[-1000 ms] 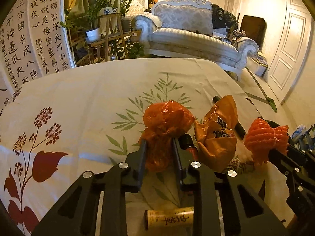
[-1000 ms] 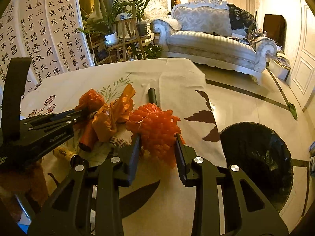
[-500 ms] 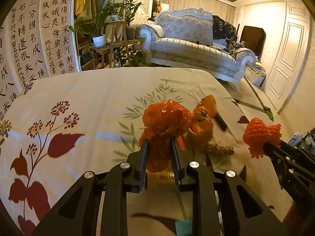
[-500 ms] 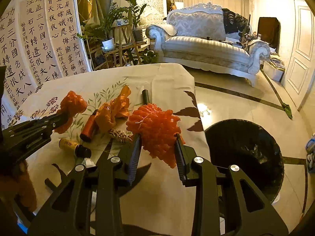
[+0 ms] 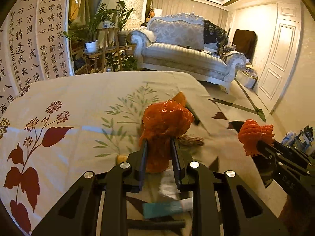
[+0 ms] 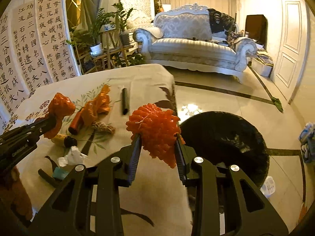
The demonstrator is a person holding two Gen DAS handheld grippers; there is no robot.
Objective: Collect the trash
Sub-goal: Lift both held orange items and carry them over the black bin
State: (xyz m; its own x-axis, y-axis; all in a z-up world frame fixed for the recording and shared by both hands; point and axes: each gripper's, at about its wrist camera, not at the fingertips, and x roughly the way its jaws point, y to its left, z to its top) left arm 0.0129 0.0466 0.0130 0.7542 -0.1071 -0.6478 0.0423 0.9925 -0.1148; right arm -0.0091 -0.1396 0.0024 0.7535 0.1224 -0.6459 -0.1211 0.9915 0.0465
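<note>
My left gripper is shut on a crumpled orange plastic bag, held above the flower-print tablecloth. In the right wrist view that same bag hangs at the left, clamped in the left gripper. My right gripper is shut on an orange foam net, lifted near the table's right edge. The net also shows at the right of the left wrist view. A black-lined trash bin stands on the floor just right of the net.
On the cloth lie another orange bag, a red tube, a rope piece, a small bottle, white crumpled paper, a teal item and a black marker. A sofa stands beyond.
Both grippers have pulled back and shifted right with their loads lifted off the cloth. The bin has come closer under the foam net; more table litter shows behind.
</note>
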